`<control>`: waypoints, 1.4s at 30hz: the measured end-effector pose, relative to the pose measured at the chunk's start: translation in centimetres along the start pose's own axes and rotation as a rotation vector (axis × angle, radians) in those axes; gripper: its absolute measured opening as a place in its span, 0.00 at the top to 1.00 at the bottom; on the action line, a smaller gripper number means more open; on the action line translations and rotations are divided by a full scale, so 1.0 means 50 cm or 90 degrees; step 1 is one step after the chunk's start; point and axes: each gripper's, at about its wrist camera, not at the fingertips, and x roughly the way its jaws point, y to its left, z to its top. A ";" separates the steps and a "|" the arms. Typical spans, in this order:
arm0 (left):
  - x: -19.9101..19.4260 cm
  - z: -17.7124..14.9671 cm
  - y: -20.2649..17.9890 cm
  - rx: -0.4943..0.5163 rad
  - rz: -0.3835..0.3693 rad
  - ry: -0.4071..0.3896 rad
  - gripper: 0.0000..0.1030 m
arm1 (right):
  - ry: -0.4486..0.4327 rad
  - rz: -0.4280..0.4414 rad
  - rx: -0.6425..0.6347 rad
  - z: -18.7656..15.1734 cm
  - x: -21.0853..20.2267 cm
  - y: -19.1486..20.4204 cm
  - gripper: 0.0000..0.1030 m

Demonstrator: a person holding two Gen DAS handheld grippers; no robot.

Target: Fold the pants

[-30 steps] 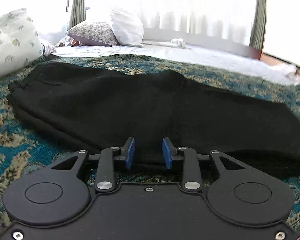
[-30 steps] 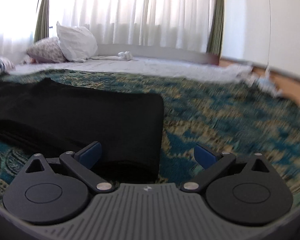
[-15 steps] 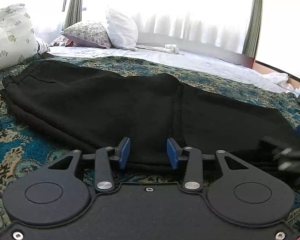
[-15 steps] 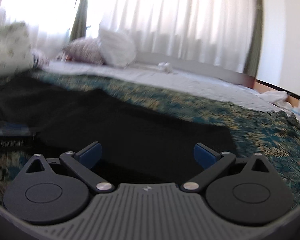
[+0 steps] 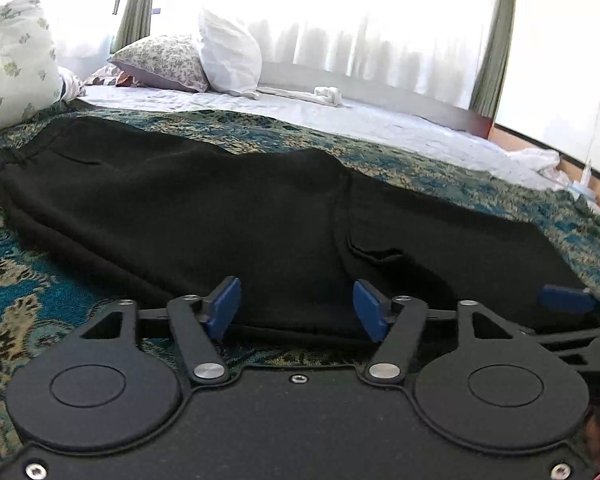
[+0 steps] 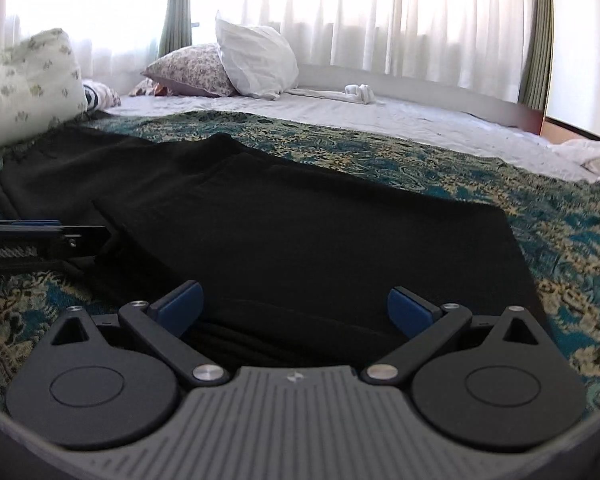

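We see the left gripper (image 5: 296, 310) low over the near edge of the black pants (image 5: 228, 216). Its 2 blue fingers (image 5: 224, 306) stand well apart and have just been opening. The soft edge of the pants lies between them, but the pads do not press on it.

The right gripper (image 6: 294, 312) is beside it, further along the same near edge. Its 2 blue fingers (image 6: 410, 312) are spread wide too, with folded cloth under the gap. We do not see them pinch anything. One blue tip of it shows at the right edge of the left view.

The pants lie flat and long on a bed cover (image 5: 440, 172). The cloth looks thick, soft and dull, with a seam across the middle and a small fold. In the right view the end of the pants is a straight, square edge.

The cover is woven, blue-green with tan curly shapes. Behind it lies a white sheet (image 6: 380, 114). 2 flowered pillows (image 5: 160, 62) and 1 plain white pillow (image 6: 256, 60) lean near thin white curtains (image 6: 380, 12).
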 end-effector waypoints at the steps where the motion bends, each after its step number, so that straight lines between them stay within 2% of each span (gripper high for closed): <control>1: -0.006 0.003 0.005 -0.009 -0.001 -0.003 0.23 | -0.003 0.000 0.000 -0.001 0.001 -0.001 0.00; 2: -0.011 0.006 0.008 -0.016 0.002 -0.004 0.13 | -0.007 -0.003 -0.003 -0.002 0.000 0.001 0.00; 4: -0.018 0.011 0.017 -0.020 0.014 -0.006 0.12 | -0.009 -0.014 -0.012 -0.001 -0.003 0.006 0.00; 6: -0.021 0.015 0.024 -0.015 0.021 -0.003 0.12 | -0.023 -0.050 -0.034 0.016 -0.019 0.024 0.00; 8: -0.025 0.018 0.031 -0.017 0.033 -0.003 0.12 | -0.061 -0.032 -0.043 0.032 -0.037 0.043 0.00; 12: -0.033 0.031 0.056 -0.032 0.049 -0.005 0.12 | -0.021 0.019 -0.001 0.061 -0.006 0.077 0.00; 22: -0.040 0.062 0.152 -0.076 0.126 -0.016 0.12 | 0.055 0.038 0.055 0.069 0.052 0.137 0.00; 24: -0.040 0.071 0.180 -0.093 0.142 -0.018 0.12 | 0.056 0.032 0.064 0.067 0.060 0.141 0.00; 30: -0.034 0.106 0.263 -0.138 0.197 -0.034 0.07 | 0.042 0.025 -0.007 0.051 0.062 0.175 0.00; 35: -0.009 0.141 0.335 -0.173 0.250 -0.038 0.06 | 0.036 0.025 -0.010 0.047 0.061 0.176 0.00; 42: 0.045 0.178 0.433 -0.227 0.262 -0.018 0.05 | 0.028 0.024 -0.011 0.043 0.058 0.178 0.00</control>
